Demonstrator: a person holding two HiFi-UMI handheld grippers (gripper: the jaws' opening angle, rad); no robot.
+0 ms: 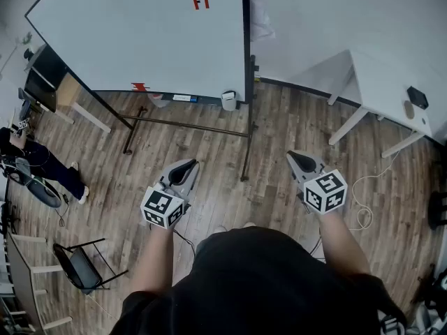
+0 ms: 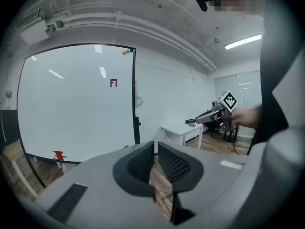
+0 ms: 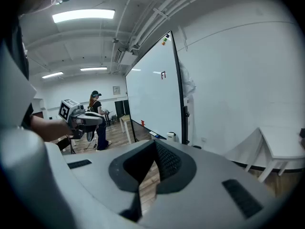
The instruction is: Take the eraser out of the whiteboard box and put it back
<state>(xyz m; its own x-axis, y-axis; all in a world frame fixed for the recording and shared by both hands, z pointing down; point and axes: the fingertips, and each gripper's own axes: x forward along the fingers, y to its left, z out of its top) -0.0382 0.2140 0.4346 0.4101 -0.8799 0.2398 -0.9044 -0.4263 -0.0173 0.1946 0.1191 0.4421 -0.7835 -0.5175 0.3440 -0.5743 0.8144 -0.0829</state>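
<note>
A big whiteboard point(image 1: 147, 33) stands on a floor frame ahead of me. A small white box point(image 1: 229, 100) hangs at the board's lower right corner; the right gripper view shows the box point(image 3: 170, 136) too. What lies inside it is hidden. A small blue-and-white object point(image 1: 183, 98) lies on the ledge beside it. My left gripper point(image 1: 187, 167) is held in the air well short of the board, jaws together, nothing between them. My right gripper point(image 1: 297, 158) hangs at the same height to the right, also shut and empty. Each gripper view shows the other gripper point(image 2: 202, 119) point(image 3: 97, 119).
The whiteboard's dark metal stand point(image 1: 188, 125) crosses the wooden floor between me and the board. At the right is a white table point(image 1: 391, 93) with a dark object point(image 1: 418, 97) on it. A white cable point(image 1: 363, 208) lies on the floor. Left: a folding chair point(image 1: 80, 267) and a person point(image 1: 42, 162).
</note>
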